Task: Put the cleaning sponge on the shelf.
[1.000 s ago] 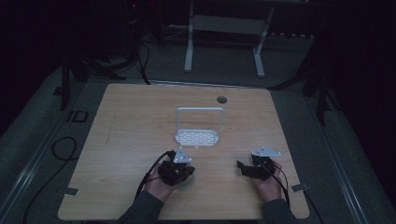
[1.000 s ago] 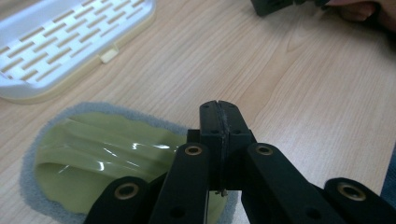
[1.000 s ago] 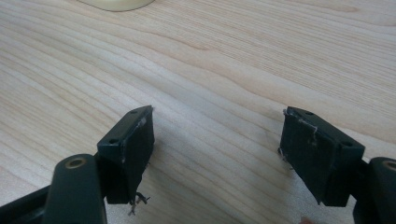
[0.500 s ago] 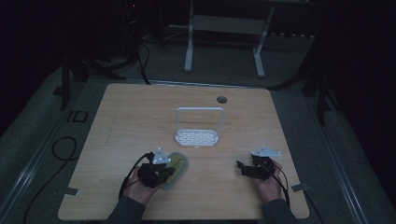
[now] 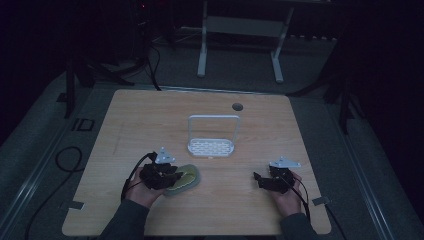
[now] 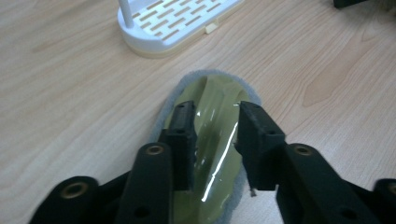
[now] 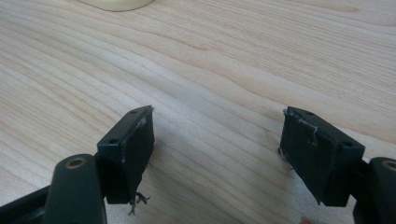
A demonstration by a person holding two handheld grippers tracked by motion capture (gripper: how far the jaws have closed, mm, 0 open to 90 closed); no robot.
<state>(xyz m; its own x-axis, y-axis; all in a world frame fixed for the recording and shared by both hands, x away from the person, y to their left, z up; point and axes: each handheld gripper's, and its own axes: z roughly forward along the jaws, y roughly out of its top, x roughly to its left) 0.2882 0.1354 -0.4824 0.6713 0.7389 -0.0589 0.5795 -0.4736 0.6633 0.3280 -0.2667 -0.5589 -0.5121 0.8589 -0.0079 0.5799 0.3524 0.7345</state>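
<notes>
High view: olive-green oval pad with grey felt rim (image 5: 182,179) lower left on wooden surface (image 5: 150,120), touching left gripper (image 5: 167,176); right gripper (image 5: 257,178) well apart.
Left gripper view: jaws part-open, straddling pad, long axis running away up-frame; grip uncertain.
Right gripper view: jaws wide, empty.

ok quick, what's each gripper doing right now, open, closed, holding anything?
Left gripper: jaws on either side of the green sponge's raised ridge; a firm grip cannot be told.
Right gripper: open, empty, above the table.
</notes>
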